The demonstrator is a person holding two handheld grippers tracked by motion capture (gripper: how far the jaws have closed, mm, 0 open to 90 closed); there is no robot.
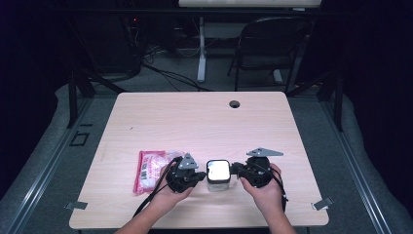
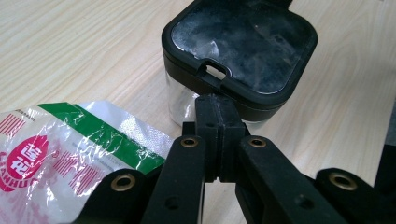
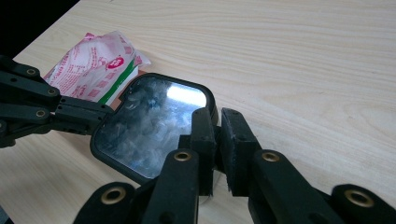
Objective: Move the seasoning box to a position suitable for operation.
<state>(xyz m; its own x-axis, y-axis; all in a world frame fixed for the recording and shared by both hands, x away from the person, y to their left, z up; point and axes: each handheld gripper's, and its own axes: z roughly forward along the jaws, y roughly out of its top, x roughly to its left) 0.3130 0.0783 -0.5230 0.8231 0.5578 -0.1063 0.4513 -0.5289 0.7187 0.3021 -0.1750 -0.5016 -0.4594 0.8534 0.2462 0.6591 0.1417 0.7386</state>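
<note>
Pale tabletop (image 1: pixel 195 122), lower centre: lidded clear jar (image 1: pixel 218 175) between my claws. Left claw (image 2: pixel 215 109) pressed together at its latch; right claw (image 3: pixel 218 122) nearly closed at its lid edge, pinching nothing I can see.

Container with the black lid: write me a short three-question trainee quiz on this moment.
1. True or false: the left gripper has its fingers spread wide apart.
2. In the high view, where does the pink and white packet lie relative to the container? A: to its left. B: to its right. C: on top of its lid.
3. What stands on the table between the left gripper and the right gripper?
Key: 1 false, they are shut together; 2 A; 3 the container.
</note>
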